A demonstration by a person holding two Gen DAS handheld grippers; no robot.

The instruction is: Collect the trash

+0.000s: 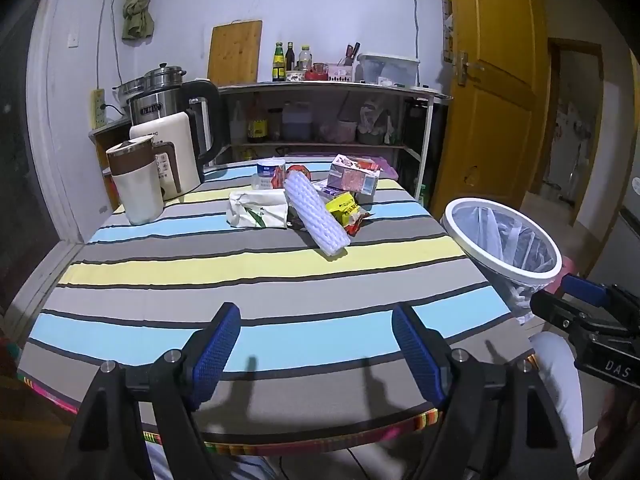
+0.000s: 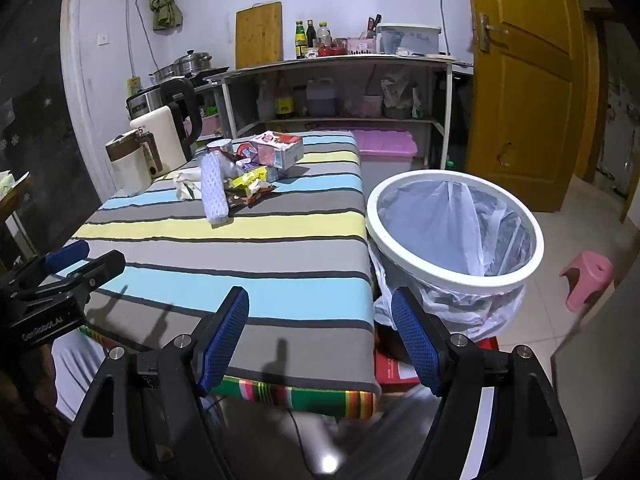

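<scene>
Trash sits in one heap at the far end of the striped tabletop (image 1: 256, 264), at twelve o'clock from the left tongs (image 1: 316, 354) and closer to eleven o'clock from the right tongs (image 2: 320, 340), well apart from both. Both pairs hang over the near edge with their blue pads spread wide and nothing between them. The front-most piece is the white foam sleeve (image 1: 316, 216), and its long axis is the thing to watch: from the left wrist view it runs from about eleven o'clock at the far end down to five o'clock at the near end, with that near end poking out of the heap toward the tongs. To its left lies a crumpled white paper bag (image 1: 258, 210), to its right a yellow wrapper (image 1: 344, 208), and behind them a pink carton (image 1: 354, 178) and a small tub (image 1: 271, 169). The lined bin (image 2: 454, 224) stands off the tabletop's right side, at about one o'clock from the right tongs and just beside that edge. By my reading the left tongs face the heap more squarely, while the right tongs are nearer the bin; a grab on the sleeve would call for pads set across its narrow width, not along it.
</scene>
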